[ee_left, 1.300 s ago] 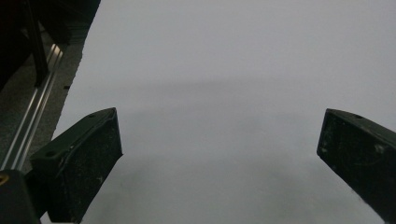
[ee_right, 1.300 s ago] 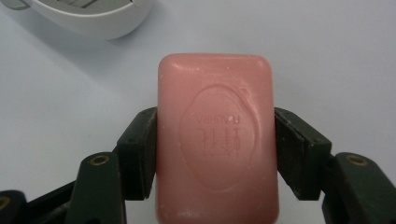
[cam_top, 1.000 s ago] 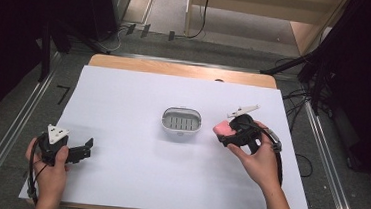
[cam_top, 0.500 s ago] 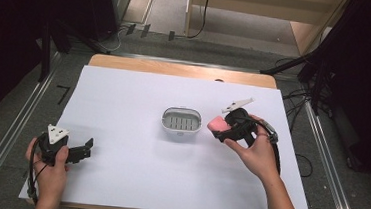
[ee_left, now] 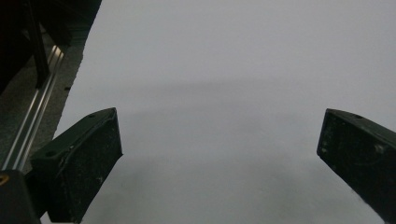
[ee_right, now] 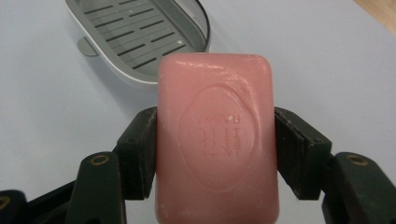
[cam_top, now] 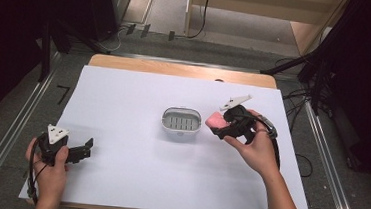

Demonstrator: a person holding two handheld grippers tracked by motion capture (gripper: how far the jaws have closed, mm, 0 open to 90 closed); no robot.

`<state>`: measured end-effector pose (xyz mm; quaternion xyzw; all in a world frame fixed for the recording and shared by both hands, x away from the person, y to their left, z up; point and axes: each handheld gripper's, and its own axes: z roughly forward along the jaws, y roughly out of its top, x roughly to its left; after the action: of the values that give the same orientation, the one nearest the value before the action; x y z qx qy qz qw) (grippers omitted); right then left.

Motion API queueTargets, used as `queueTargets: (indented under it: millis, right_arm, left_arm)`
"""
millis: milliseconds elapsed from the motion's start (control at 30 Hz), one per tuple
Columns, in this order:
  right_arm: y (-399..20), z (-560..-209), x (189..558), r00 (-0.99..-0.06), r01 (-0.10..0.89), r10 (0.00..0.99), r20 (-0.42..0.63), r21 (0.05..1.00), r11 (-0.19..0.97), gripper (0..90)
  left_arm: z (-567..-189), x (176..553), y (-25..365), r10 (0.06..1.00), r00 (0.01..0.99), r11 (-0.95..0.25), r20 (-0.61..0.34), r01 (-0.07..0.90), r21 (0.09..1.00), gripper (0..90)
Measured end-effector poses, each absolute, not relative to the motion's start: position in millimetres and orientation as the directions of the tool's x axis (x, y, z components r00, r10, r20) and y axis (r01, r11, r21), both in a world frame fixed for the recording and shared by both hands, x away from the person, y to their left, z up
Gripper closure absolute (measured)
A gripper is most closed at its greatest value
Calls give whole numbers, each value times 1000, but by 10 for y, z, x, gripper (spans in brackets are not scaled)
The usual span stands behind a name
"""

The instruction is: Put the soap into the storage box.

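A pink bar of soap (ee_right: 217,135) with a stamped oval mark is clamped between the jaws of my right gripper (cam_top: 218,126), a little above the white table. In the high view the soap (cam_top: 215,120) hangs just right of a grey slotted soap dish (cam_top: 181,123) at the table's middle. The dish (ee_right: 140,32) lies empty, just beyond the soap in the right gripper view. My left gripper (cam_top: 85,148) rests low at the table's front left, open, with nothing between its fingers (ee_left: 79,163).
The white sheet (cam_top: 133,170) covers the table; a wooden strip (cam_top: 176,68) shows along its far edge. Metal rails (cam_top: 5,140) run along both sides on the floor. Cables lie on the floor to the right.
My right gripper has carried the soap leftward and slightly away, closer to the dish. The left gripper has stayed where it was.
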<state>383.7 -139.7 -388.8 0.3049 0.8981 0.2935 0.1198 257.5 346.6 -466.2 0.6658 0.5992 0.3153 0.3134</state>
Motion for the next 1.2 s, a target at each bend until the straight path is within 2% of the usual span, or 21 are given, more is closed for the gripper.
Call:
queueTargets:
  millis: [533, 1000, 1200]
  right_arm:
    - [-1326, -3788, 3951, -823, 431, 567, -11, 637, 639, 386]
    - [-1204, -3736, 4010, -853, 376, 520, -35, 651, 660, 386]
    - [-1100, -3721, 4014, -881, 311, 469, -65, 666, 678, 386]
  left_arm:
    - [-4661, 2574, 3469, 996, 84, -85, 43, 598, 797, 1]
    - [-4661, 2575, 3468, 996, 83, -84, 42, 600, 796, 1]
    - [-4661, 2576, 3470, 996, 84, -83, 40, 601, 795, 1]
